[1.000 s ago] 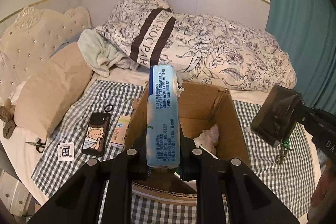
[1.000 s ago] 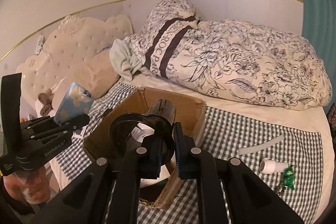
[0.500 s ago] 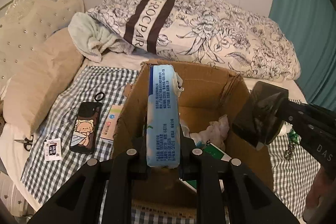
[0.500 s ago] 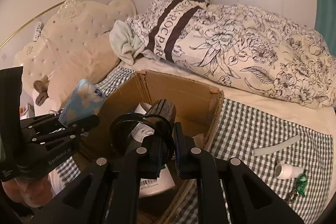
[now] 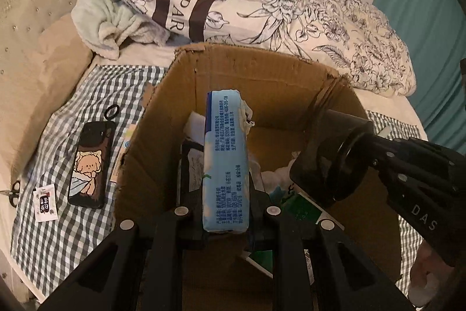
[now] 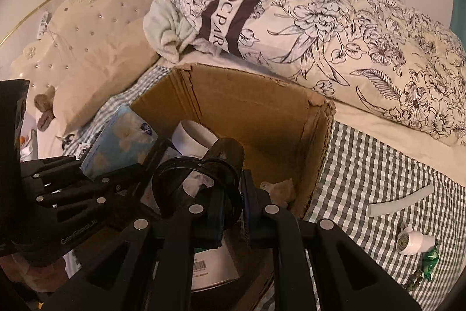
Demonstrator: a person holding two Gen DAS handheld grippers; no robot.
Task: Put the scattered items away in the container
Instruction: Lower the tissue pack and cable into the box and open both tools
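Note:
An open cardboard box (image 5: 262,83) (image 6: 250,98) sits on the checked cloth on the bed. My left gripper (image 5: 225,212) is shut on a pale blue tissue pack (image 5: 225,162), held upright over the box's inside; from the right wrist view the same pack (image 6: 122,142) shows at the left. My right gripper (image 6: 231,194) is shut on the rim of a dark, see-through cup (image 6: 204,179), also above the box; that cup (image 5: 329,162) hangs at the box's right wall in the left wrist view. Inside lie a white roll (image 6: 193,136), papers and a green packet (image 5: 303,206).
Left of the box lie a phone with a cartoon case (image 5: 88,165), a small sachet (image 5: 45,201), a hair tie (image 5: 112,112) and scissors (image 5: 13,190). To the right are a white strip (image 6: 399,198), a small white jar (image 6: 415,242) and a green sweet (image 6: 429,264). Floral duvet (image 6: 349,28) behind.
Both grippers have come down and forward with their loads, from beside and above the box rim to over its inside. The box now fills much more of both views.

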